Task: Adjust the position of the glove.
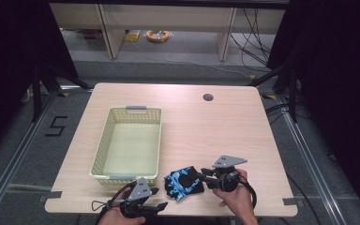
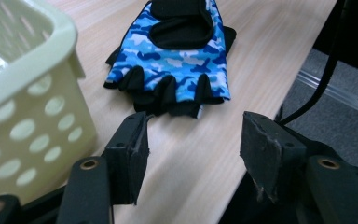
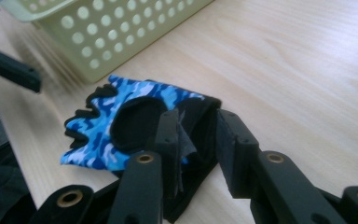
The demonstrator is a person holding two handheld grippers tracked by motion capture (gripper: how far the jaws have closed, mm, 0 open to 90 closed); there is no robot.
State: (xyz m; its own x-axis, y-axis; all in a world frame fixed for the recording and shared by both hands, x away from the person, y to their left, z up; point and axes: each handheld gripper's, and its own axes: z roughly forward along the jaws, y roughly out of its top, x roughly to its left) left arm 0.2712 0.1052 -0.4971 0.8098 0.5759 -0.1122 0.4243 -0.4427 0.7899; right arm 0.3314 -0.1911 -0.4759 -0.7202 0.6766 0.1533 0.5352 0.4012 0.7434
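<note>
Black jaws of the right gripper [image 3: 196,140] stand part-open astride the wrist cuff of the blue camouflage glove [image 3: 135,123]; the cuff edge touches one pad, unpinched. Near the table's front edge beside the basket [image 1: 129,140] lies the glove. Left gripper [image 2: 193,140] jaws are spread, empty, just short of the glove's fingers.

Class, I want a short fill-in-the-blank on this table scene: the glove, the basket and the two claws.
1. The fingerless glove has a ____ camouflage pattern.
2. The pale basket beside it holds ____.
3. The glove lies between the left claw and the ____ claw.
4. The glove lies on the ____.

Missing words: blue; nothing; right; table
</note>
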